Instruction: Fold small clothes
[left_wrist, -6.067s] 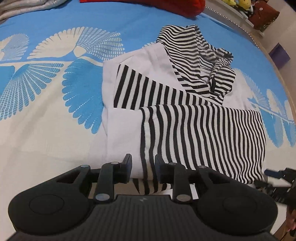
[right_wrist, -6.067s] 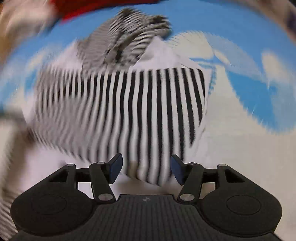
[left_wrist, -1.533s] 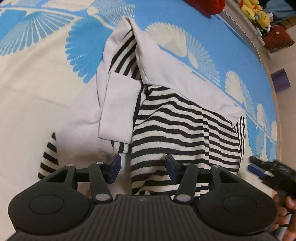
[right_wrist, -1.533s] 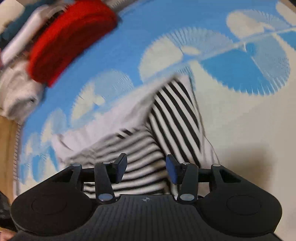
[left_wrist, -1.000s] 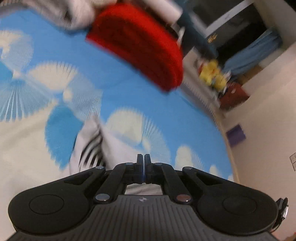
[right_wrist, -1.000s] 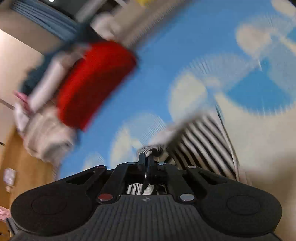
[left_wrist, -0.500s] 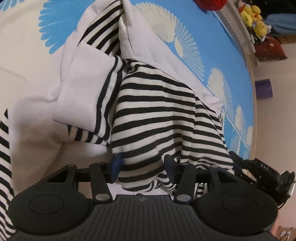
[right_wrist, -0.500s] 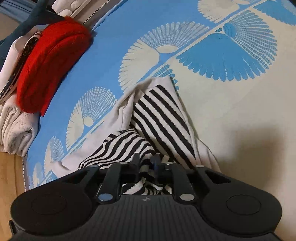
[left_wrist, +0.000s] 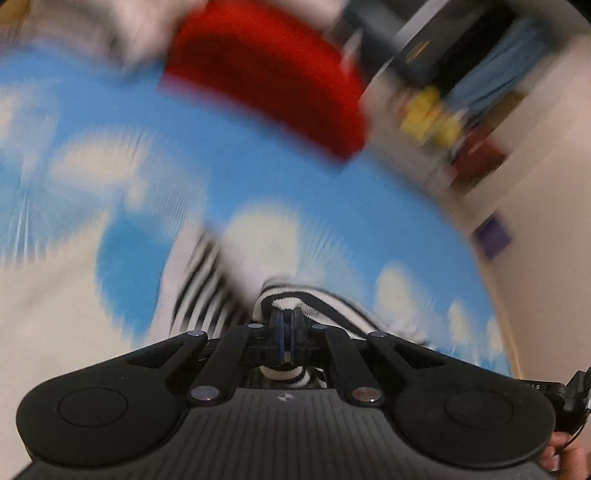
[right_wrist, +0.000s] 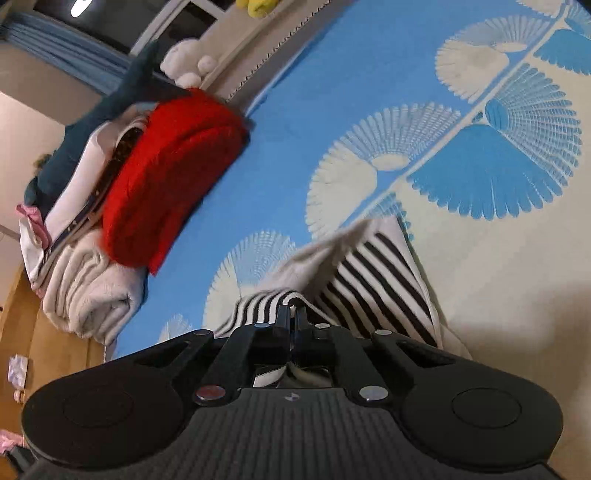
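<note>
A black-and-white striped garment with white panels (right_wrist: 373, 273) lies on the blue and cream patterned bedspread (right_wrist: 303, 122). My right gripper (right_wrist: 292, 314) is shut on a striped fold of it, and the cloth rises to the jaws. In the blurred left wrist view, my left gripper (left_wrist: 285, 319) is shut on another striped fold of the garment (left_wrist: 295, 299), which bunches around and behind the closed fingers. The rest of the garment (left_wrist: 199, 288) trails down to the left.
A folded red blanket (right_wrist: 166, 177) sits on a pile of white and cream folded laundry (right_wrist: 88, 288) at the bed's far edge; it shows blurred in the left wrist view (left_wrist: 266, 74). Plush toys (left_wrist: 428, 118) and a purple box (left_wrist: 493, 236) stand beyond the bed.
My left gripper was open over the garment half a second ago; now it is shut on a striped fold and swinging upward. My right gripper stays shut on its fold and has lifted.
</note>
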